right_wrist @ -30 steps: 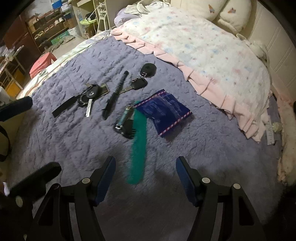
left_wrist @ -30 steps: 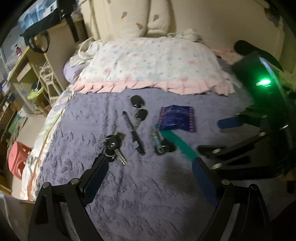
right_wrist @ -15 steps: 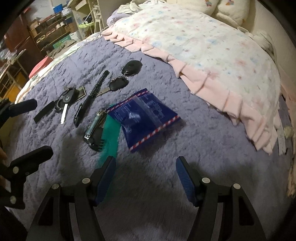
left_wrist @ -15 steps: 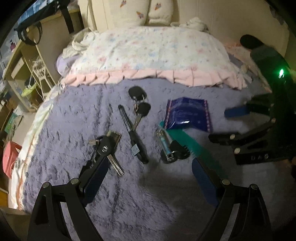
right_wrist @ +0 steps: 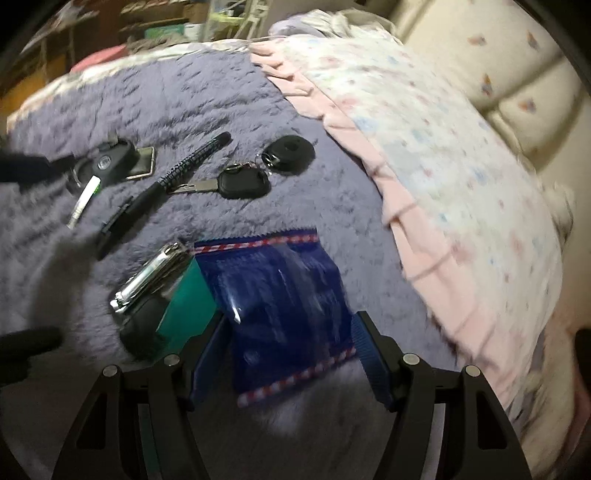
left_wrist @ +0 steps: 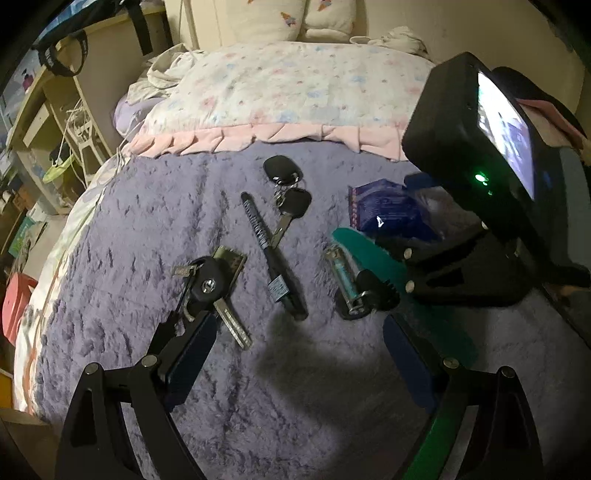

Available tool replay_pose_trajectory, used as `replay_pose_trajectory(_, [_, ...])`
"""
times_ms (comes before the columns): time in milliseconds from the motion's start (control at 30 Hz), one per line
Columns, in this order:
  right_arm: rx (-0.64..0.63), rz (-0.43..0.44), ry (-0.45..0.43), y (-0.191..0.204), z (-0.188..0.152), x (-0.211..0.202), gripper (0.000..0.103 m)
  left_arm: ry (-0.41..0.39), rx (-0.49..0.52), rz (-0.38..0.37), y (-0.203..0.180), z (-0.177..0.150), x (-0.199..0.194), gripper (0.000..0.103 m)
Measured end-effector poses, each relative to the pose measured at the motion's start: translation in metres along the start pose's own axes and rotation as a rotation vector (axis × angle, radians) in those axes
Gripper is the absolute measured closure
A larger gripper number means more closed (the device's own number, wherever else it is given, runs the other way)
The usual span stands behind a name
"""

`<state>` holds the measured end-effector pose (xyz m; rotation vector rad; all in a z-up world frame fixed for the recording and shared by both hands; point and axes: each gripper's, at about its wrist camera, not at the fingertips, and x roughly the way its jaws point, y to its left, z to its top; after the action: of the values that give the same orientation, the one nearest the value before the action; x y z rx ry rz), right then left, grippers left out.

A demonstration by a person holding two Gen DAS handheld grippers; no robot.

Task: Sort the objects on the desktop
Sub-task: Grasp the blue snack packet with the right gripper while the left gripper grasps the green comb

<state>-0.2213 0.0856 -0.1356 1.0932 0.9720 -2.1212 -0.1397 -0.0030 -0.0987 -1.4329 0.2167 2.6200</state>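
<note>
On a purple fuzzy blanket (left_wrist: 155, 229) lie a key bunch with a black fob (left_wrist: 208, 284), a black pen (left_wrist: 271, 254), a black key with an oval tag (left_wrist: 290, 195), a metal clip on a green lanyard (left_wrist: 354, 280) and a blue packet (right_wrist: 284, 302). My left gripper (left_wrist: 295, 354) is open above the blanket, its left finger near the key bunch. My right gripper (right_wrist: 290, 354) is open, its fingers straddling the near end of the blue packet. The right gripper's body hides part of the packet (left_wrist: 384, 210) in the left wrist view.
A floral quilt with a pink frill (left_wrist: 280, 99) lies behind the objects, with pillows (left_wrist: 273, 18) at the wall. Shelves (left_wrist: 40, 122) and a pink stool (left_wrist: 14, 306) stand left of the bed.
My right gripper has moved forward and down until its fingers straddle the blue packet. My left gripper has moved closer to the keys and pen.
</note>
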Motion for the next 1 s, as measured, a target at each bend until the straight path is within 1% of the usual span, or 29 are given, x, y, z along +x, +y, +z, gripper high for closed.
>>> replay_pose_trajectory(67, [-0.006, 0.009, 0.004, -0.002, 0.002, 0.003, 0.040, 0.006, -0.005, 0.003, 0.003, -0.003, 0.001, 0.012])
replay_pose_trajectory(133, [0.017, 0.033, 0.014, -0.007, 0.001, 0.006, 0.056, 0.010, -0.006, 0.004, 0.003, -0.003, 0.003, 0.012])
replay_pose_trajectory(167, [0.024, 0.035, 0.018, -0.008, 0.000, 0.005, 0.060, 0.009, -0.005, 0.004, 0.002, -0.003, 0.003, 0.012])
replay_pose_trajectory(200, [0.027, 0.030, 0.021, -0.010, -0.001, 0.004, 0.068, 0.007, -0.005, 0.001, 0.002, -0.003, 0.003, 0.012])
replay_pose_trajectory(233, [0.030, 0.022, 0.027, -0.011, -0.002, 0.004, 0.072, 0.005, -0.006, -0.004, 0.000, -0.002, 0.003, 0.012])
replay_pose_trajectory(333, [0.059, 0.033, 0.033, -0.017, -0.006, 0.000, 0.076, 0.002, -0.004, -0.018, -0.007, 0.000, 0.002, 0.012])
replay_pose_trajectory(533, [0.109, 0.067, 0.016, -0.031, -0.022, -0.028, 0.077, 0.007, 0.016, -0.054, -0.035, 0.004, 0.001, 0.012])
replay_pose_trajectory(600, [0.124, 0.056, 0.012, -0.035, -0.024, -0.037, 0.077, 0.008, 0.029, -0.058, -0.048, 0.006, 0.001, 0.012])
replay_pose_trajectory(700, [0.158, 0.042, -0.003, -0.045, -0.035, -0.056, 0.077, 0.012, 0.030, -0.068, -0.067, 0.010, 0.002, 0.012])
replay_pose_trajectory(833, [0.197, 0.050, -0.014, -0.061, -0.052, -0.075, 0.076, 0.028, 0.002, -0.057, -0.087, 0.016, 0.006, 0.012])
replay_pose_trajectory(1000, [0.193, 0.042, -0.022, -0.072, -0.063, -0.087, 0.076, 0.046, -0.066, -0.024, -0.102, 0.019, 0.013, 0.012])
